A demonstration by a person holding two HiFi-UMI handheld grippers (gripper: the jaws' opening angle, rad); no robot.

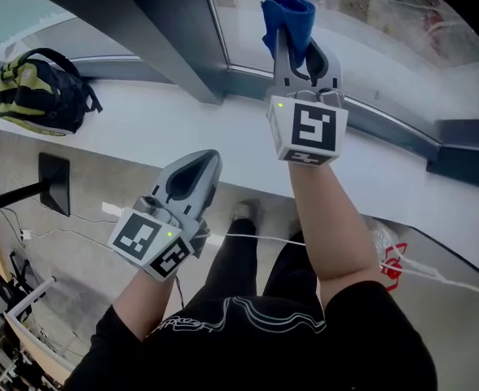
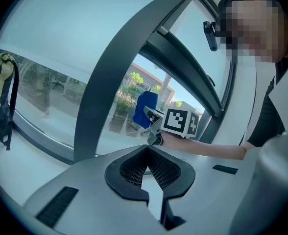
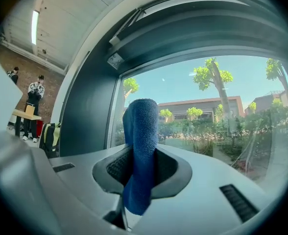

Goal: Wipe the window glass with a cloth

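A blue cloth [image 1: 288,10] is held up in front of the window glass [image 1: 362,23] to the right of the dark mullion; I cannot tell if it touches the pane. My right gripper [image 1: 296,46] is shut on it. In the right gripper view the cloth [image 3: 140,141] stands upright between the jaws of that gripper [image 3: 140,166], its lower end hanging below them, with glass [image 3: 212,116] just beyond. My left gripper [image 1: 210,160] hangs lower, over the white sill, shut and empty. From the left gripper [image 2: 146,169] view, the cloth [image 2: 145,109] and the right gripper's marker cube [image 2: 181,122] show ahead.
A wide dark mullion [image 1: 170,31] splits the window left of the cloth. A white sill [image 1: 142,125] runs below it, and a yellow-and-black backpack [image 1: 37,92] rests on its left end. A cable [image 1: 435,275] crosses the floor. Two people [image 3: 34,97] stand far back.
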